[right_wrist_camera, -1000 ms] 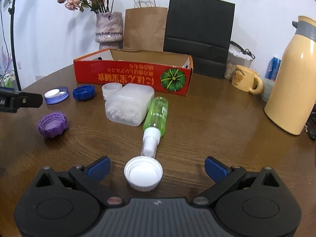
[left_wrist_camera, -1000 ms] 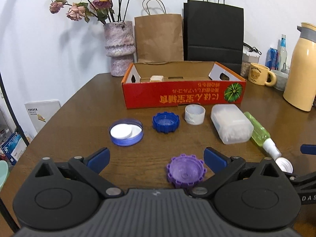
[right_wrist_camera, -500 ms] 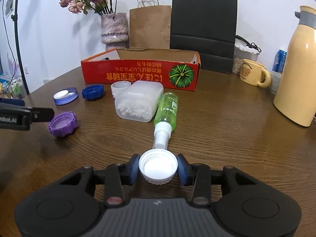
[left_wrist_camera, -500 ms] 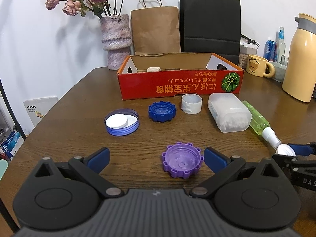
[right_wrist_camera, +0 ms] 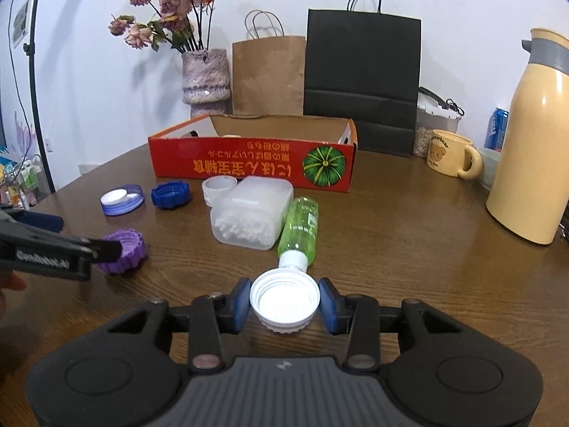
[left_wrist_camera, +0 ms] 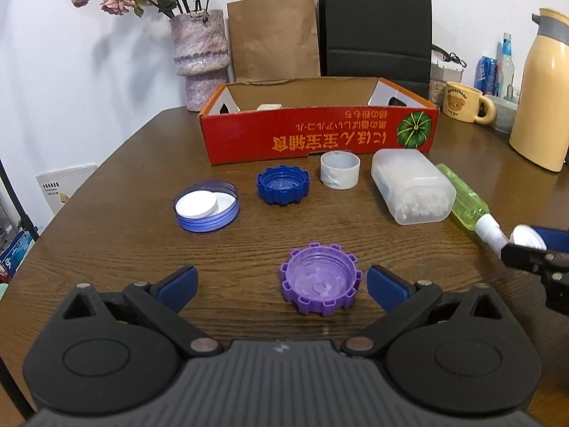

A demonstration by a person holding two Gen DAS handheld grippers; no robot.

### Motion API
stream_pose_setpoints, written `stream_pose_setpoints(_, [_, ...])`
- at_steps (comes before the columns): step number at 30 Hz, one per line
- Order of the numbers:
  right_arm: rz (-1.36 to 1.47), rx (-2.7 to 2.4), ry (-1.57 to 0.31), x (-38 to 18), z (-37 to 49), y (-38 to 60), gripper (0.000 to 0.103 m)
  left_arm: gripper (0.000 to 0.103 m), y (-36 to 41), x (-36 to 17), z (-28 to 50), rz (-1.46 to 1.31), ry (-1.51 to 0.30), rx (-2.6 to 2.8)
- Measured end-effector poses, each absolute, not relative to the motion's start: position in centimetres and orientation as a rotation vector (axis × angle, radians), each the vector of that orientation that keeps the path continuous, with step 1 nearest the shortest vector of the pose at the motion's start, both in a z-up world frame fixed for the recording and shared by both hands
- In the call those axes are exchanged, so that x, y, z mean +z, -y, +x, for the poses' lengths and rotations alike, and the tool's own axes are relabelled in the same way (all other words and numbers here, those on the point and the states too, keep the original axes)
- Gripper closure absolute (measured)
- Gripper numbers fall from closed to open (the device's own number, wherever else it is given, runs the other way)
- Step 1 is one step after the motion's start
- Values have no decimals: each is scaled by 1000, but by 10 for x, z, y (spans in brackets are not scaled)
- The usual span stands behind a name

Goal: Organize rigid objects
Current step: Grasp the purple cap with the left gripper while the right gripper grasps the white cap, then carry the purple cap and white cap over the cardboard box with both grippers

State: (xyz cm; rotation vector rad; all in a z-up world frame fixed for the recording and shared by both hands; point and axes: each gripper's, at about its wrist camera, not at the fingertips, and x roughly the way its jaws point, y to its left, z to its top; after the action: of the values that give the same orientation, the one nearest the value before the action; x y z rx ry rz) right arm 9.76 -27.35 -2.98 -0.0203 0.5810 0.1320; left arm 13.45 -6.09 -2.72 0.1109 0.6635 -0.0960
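My right gripper [right_wrist_camera: 284,306] is shut on a white cap [right_wrist_camera: 283,300], held just above the table near the nozzle of a green bottle [right_wrist_camera: 298,227] lying on its side. My left gripper [left_wrist_camera: 281,281] is open, with a purple cap [left_wrist_camera: 320,283] on the table between its fingers, nearer the right one. A dark blue cap [left_wrist_camera: 282,185], a white ring [left_wrist_camera: 339,170], a light blue lid [left_wrist_camera: 206,206] with a white cap inside, and a clear box of cotton swabs [left_wrist_camera: 412,185] lie before the red cardboard box [left_wrist_camera: 320,138].
A vase of dried roses [left_wrist_camera: 201,57], a brown paper bag [left_wrist_camera: 274,35] and a black paper bag [left_wrist_camera: 373,25] stand behind the red box. A bear mug [left_wrist_camera: 462,101], drink cans and a cream thermos [left_wrist_camera: 544,92] stand at the right.
My right gripper closed on the white cap and lifted it slightly. My left gripper moved forward so the purple cap now lies between its fingers.
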Motion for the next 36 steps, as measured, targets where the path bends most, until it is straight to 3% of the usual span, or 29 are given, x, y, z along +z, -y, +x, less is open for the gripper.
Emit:
stream_pose_setpoints(12, [-23,145,-549,-24,105,266,64,1,65,-46,158,76,-739,-77])
stream_pose_setpoints(17, [-25,147,-548,-25,107,264,64,22,66,-46,158,55,-731,-102])
stream_pose_setpoints(19, [-26,148,-546,-24,106,263,64,48,66,-45,156,54,-715,-108])
stream_pose_setpoints(36, [-46,157,-516,-14,107,256,64,47,62,-26,151,30,-645,-96])
